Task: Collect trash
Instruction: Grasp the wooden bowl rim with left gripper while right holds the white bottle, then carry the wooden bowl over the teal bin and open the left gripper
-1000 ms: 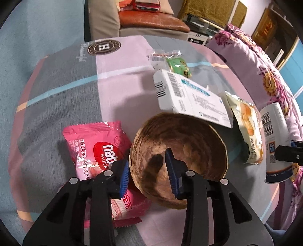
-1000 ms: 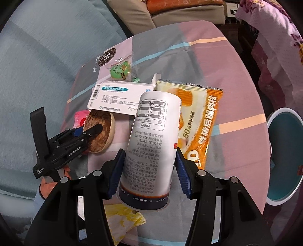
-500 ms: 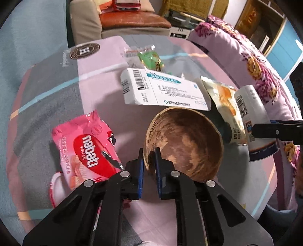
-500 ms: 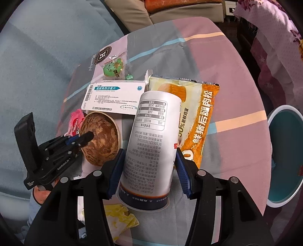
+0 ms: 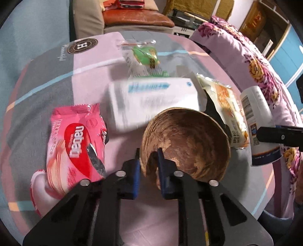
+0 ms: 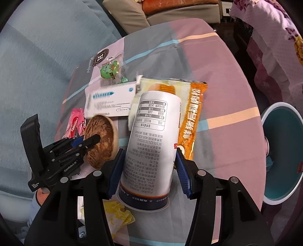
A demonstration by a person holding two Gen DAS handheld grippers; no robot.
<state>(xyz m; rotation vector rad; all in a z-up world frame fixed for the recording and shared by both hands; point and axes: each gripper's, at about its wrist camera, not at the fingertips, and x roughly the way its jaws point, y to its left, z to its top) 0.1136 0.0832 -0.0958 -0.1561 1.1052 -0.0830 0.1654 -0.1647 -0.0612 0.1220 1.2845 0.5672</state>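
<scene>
My left gripper (image 5: 148, 162) is shut on the near rim of a brown coconut-shell bowl (image 5: 189, 143), one pad inside and one outside. In the right wrist view the same bowl (image 6: 102, 140) sits at the left, tilted, with the left gripper (image 6: 90, 141) on it. My right gripper (image 6: 149, 168) is shut on a white cylindrical can (image 6: 151, 143) with printed text, held slightly above the tablecloth. A pink wafer packet (image 5: 75, 143), a blurred white box (image 5: 151, 100), a green sweet wrapper (image 5: 145, 54) and an orange snack bag (image 6: 191, 117) lie on the cloth.
A teal waste bin (image 6: 284, 151) stands beside the round table at the right. Crumpled yellow paper (image 6: 117, 215) lies near the table's front edge. A floral blanket (image 5: 255, 62) and a brown seat cushion (image 5: 136, 17) lie beyond the striped tablecloth (image 5: 47, 79).
The left jaws closed onto the bowl's near rim, and the bowl tipped and shifted. The white box behind it moved and is blurred now. The right gripper kept the can still.
</scene>
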